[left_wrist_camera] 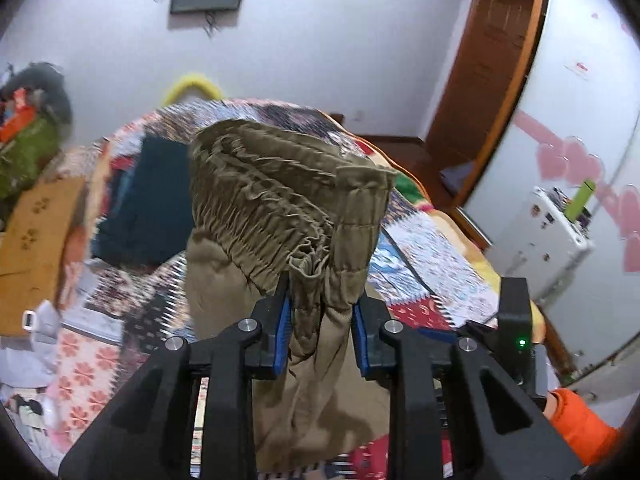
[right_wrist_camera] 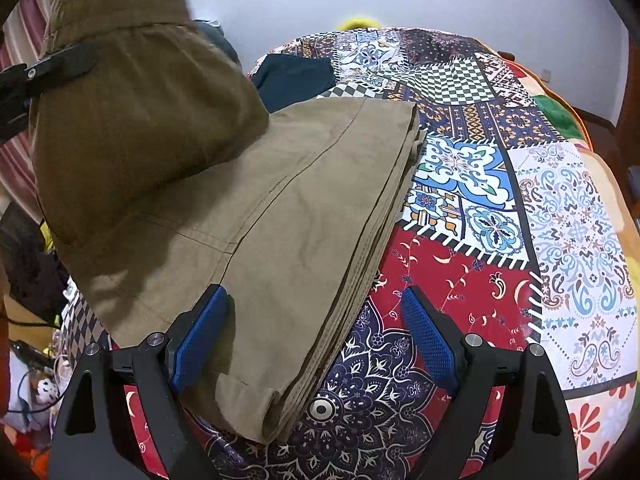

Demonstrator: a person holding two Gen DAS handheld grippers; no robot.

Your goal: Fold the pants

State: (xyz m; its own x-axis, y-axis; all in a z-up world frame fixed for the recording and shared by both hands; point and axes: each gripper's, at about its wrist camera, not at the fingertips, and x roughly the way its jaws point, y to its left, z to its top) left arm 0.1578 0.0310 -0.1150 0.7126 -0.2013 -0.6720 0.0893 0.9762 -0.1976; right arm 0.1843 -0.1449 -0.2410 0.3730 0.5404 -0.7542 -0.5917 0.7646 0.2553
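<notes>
Khaki pants (right_wrist_camera: 280, 200) lie partly folded on a patchwork bedspread (right_wrist_camera: 500, 208). My left gripper (left_wrist_camera: 322, 312) is shut on the pants' gathered elastic waistband (left_wrist_camera: 280, 200) and holds it lifted above the bed; it shows in the right wrist view (right_wrist_camera: 60, 64) at the upper left, with the raised cloth hanging below it. My right gripper (right_wrist_camera: 316, 328) is open, low over the folded legs' near edge, one blue pad (right_wrist_camera: 200, 332) above the cloth and the other (right_wrist_camera: 428, 336) above the bedspread.
A dark teal garment (right_wrist_camera: 294, 78) lies at the bed's far side. Cluttered items (left_wrist_camera: 28, 128) sit left of the bed. A wooden door frame (left_wrist_camera: 492, 80) and a white appliance (left_wrist_camera: 556, 224) stand to the right.
</notes>
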